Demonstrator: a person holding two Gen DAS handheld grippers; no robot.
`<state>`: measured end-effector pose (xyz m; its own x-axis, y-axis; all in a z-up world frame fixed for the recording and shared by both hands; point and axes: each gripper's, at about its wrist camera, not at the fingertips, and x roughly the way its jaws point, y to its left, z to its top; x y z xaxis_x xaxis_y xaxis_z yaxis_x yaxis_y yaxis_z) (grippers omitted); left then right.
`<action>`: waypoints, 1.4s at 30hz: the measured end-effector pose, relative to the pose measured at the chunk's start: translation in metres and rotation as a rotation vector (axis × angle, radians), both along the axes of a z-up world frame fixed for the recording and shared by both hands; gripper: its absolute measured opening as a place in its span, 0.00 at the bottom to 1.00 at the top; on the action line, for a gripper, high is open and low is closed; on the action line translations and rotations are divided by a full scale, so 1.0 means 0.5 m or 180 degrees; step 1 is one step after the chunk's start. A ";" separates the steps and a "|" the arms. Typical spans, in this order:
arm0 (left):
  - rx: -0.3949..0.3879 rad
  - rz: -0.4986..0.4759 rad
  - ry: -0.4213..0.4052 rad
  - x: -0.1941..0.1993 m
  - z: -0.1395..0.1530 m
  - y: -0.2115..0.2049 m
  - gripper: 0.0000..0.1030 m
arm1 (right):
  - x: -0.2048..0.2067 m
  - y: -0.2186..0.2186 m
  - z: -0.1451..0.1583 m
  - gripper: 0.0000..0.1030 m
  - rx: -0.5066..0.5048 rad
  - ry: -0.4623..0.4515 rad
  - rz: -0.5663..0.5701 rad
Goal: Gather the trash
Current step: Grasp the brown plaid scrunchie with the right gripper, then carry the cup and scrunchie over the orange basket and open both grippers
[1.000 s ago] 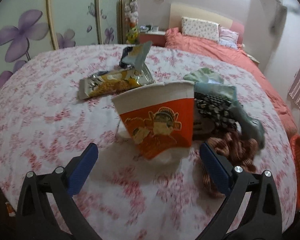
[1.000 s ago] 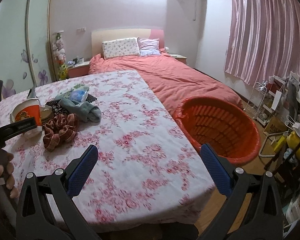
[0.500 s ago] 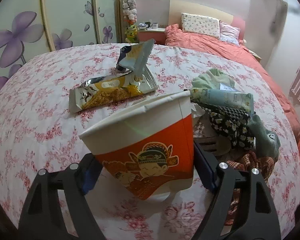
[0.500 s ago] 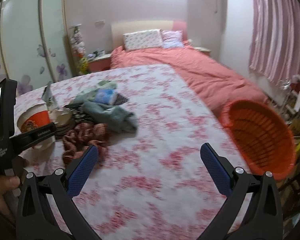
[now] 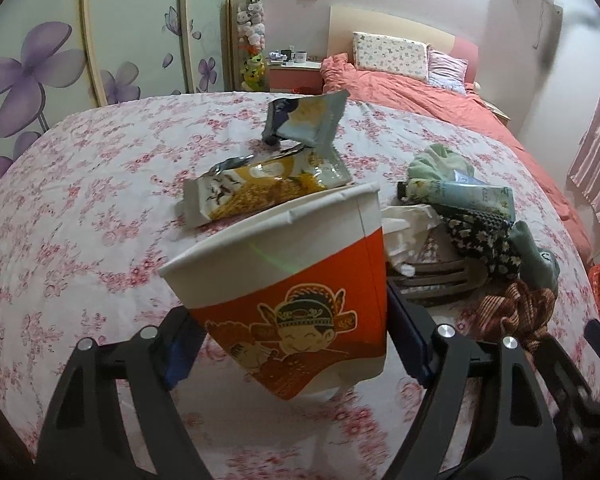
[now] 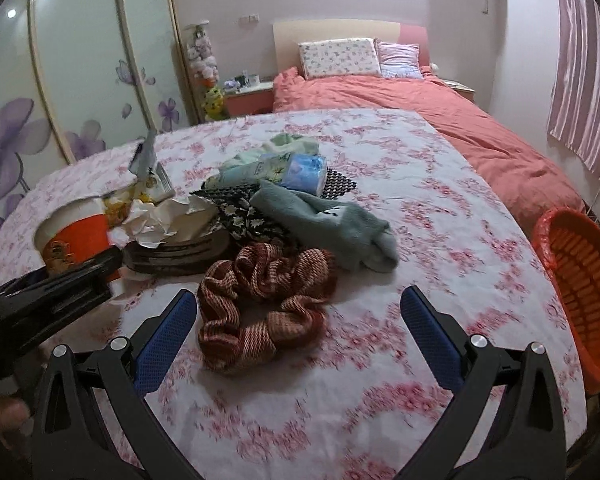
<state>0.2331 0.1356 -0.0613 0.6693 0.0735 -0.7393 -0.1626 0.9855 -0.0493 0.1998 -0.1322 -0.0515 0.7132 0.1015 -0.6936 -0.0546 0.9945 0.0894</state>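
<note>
Left gripper pinches the tilted cup near the table's left edge; right gripper, spread and empty, is nearer the basket off the right edge.

Both tongs, left and right, have black plastic frames, textured blue finger pads and silver screws.

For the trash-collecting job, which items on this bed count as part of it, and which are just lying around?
Part of the job:
- noodle cup, between the fingers of the left hand-held gripper
- snack wrappers
- crumpled paper
- orange basket, probably the bin

Lying about:
- brown scrunchie
- grey-green sock
- floral cloth
- pillows
</note>
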 end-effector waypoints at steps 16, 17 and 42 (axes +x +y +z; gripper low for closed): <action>-0.0032 -0.0103 -0.0109 -0.022 0.017 0.001 0.76 | 0.028 -0.017 -0.041 0.25 0.0177 0.0444 -0.0038; -0.0029 -0.0114 -0.0127 -0.024 0.022 -0.002 0.76 | 0.022 -0.018 -0.032 0.22 0.0162 0.0391 -0.0038; -0.0073 -0.0850 -0.0486 -0.069 0.141 -0.206 0.76 | -0.083 -0.251 0.142 0.18 0.0296 -0.0580 -0.0840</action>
<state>0.1986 0.0327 0.0092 0.7662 -0.1355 -0.6281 0.1128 0.9907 -0.0761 0.1584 -0.2577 0.0197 0.8348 -0.0464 -0.5486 0.1804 0.9645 0.1930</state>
